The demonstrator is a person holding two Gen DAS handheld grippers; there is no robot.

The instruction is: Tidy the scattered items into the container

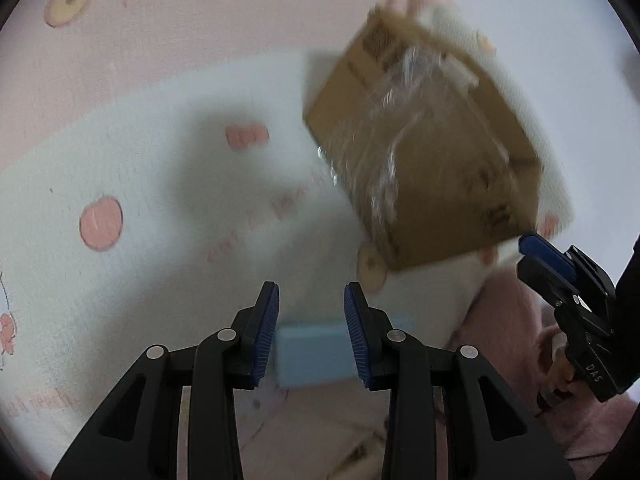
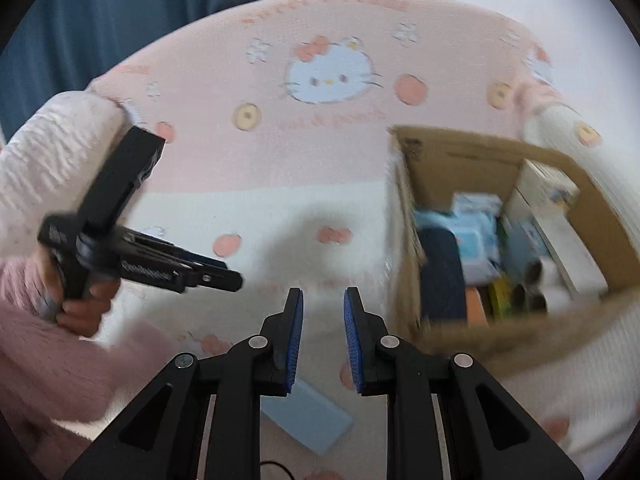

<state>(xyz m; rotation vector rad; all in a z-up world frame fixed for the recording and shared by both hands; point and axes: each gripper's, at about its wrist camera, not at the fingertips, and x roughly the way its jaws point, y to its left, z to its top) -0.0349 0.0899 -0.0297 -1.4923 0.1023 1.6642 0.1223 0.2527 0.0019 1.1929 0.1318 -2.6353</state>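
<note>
Surface: pink-and-white peach-print blanket [image 2: 248, 168] on a bed; no tabletop.
Container: brown open-topped cardboard box [image 2: 472, 160], seen from the right wrist already holding packets, tubes and cartons; its taped side [image 1: 424, 152] faces the left wrist.
Stray item: flat pale-blue rectangular block [image 1: 312, 354] on the blanket, just ahead of both grippers and near the box.
Left gripper [image 1: 311, 334]: jaws partly apart, empty, the block showing in the gap beyond them.
Right gripper [image 2: 323, 340]: jaws narrow, empty.
Risk: both grippers converge on one block and may collide. Motion blur suggests speed; a thin block on soft fabric could slide away or drag blanket into the pinch.
</note>
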